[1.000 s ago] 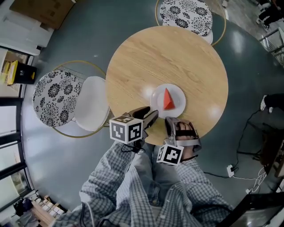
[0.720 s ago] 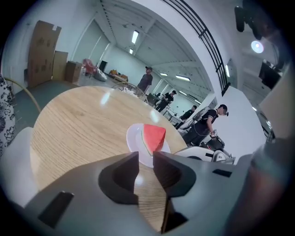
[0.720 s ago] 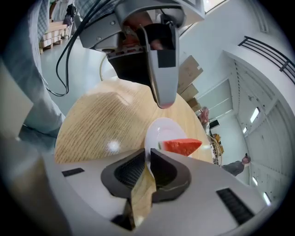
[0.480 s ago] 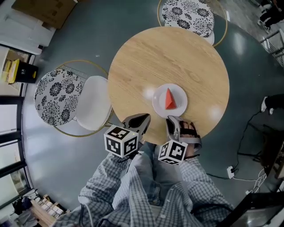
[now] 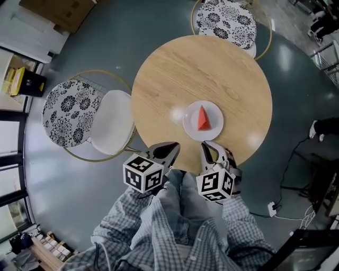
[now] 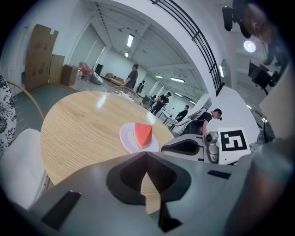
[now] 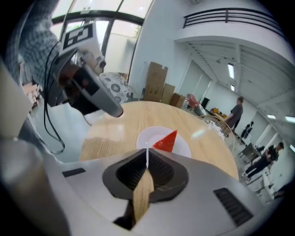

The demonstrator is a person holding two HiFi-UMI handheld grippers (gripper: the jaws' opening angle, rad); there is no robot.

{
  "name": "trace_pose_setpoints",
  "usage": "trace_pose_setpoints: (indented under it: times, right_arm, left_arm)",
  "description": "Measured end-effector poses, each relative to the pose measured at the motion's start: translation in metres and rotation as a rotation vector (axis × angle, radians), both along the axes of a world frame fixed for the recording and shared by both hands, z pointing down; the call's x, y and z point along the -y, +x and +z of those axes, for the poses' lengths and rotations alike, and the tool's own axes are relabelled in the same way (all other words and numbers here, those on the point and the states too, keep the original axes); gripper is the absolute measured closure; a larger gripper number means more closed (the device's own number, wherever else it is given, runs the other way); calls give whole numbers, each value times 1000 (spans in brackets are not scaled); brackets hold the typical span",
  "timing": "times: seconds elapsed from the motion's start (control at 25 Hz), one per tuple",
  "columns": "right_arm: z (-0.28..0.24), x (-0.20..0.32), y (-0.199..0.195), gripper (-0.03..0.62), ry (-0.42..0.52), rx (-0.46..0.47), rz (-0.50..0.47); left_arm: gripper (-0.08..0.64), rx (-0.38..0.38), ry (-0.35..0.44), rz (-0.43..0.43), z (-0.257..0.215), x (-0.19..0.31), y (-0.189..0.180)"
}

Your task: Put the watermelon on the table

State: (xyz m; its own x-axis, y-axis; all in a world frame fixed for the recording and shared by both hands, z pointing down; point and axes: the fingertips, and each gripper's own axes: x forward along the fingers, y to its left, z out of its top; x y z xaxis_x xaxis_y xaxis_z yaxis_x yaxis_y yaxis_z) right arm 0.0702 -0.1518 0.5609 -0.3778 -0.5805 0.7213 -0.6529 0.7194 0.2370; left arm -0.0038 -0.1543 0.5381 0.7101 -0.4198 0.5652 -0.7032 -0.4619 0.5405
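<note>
A red watermelon wedge (image 5: 203, 118) rests on a white plate (image 5: 189, 123) on the near half of the round wooden table (image 5: 201, 69). My left gripper (image 5: 172, 148) hovers at the table's near edge, left of the plate, shut and empty. My right gripper (image 5: 207, 146) hangs at the near edge just below the plate. Its jaws are opening, a thin slit apart, with nothing between them. In the left gripper view the wedge (image 6: 143, 134) lies just beyond my shut tips (image 6: 146, 153). The right gripper view has the wedge (image 7: 166, 140) ahead of its tips (image 7: 147, 155).
A chair with a floral cushion (image 5: 66, 119) and white seat (image 5: 108, 129) stands left of the table. Another floral chair (image 5: 225, 18) stands at the far side. Cardboard boxes (image 5: 55, 13) lie at the upper left, cables (image 5: 286, 206) on the floor at right. People stand far off.
The left jaws have gone from open to shut. Both grippers have drawn back from the plate toward the table's near edge, and the right one has rolled.
</note>
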Motion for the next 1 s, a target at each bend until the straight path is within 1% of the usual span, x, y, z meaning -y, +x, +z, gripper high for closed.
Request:
trace_pose_setpoints:
  times: [0.04,0.24,0.4,0.48,0.56,0.84,1.0]
  right_arm:
    - [-9,0,1,584,-2,64,36]
    - [-50,0,11,584,-31,374,236]
    - [-72,-1,25,584,-37,524,345]
    - [-84,-1,31,584,-36,577,385]
    - [-97,-2,36,584,-26,610,412]
    - [-141,5,44,584,35,672,441]
    - [-167,13,49,584,44,769,476]
  left_arm:
    - [554,-10,-5,6,-2,-4,0]
    - [554,-21,4,18,-15,-20,-2]
    - [554,-46,26,27,-37,-24,1]
    - [554,-51,50,28,-50,-22,3]
    - [554,-62,77,27,-64,-19,6]
    - [554,-117,153,25,-114,-4,13]
    - [554,-151,214,25,-142,8,16]
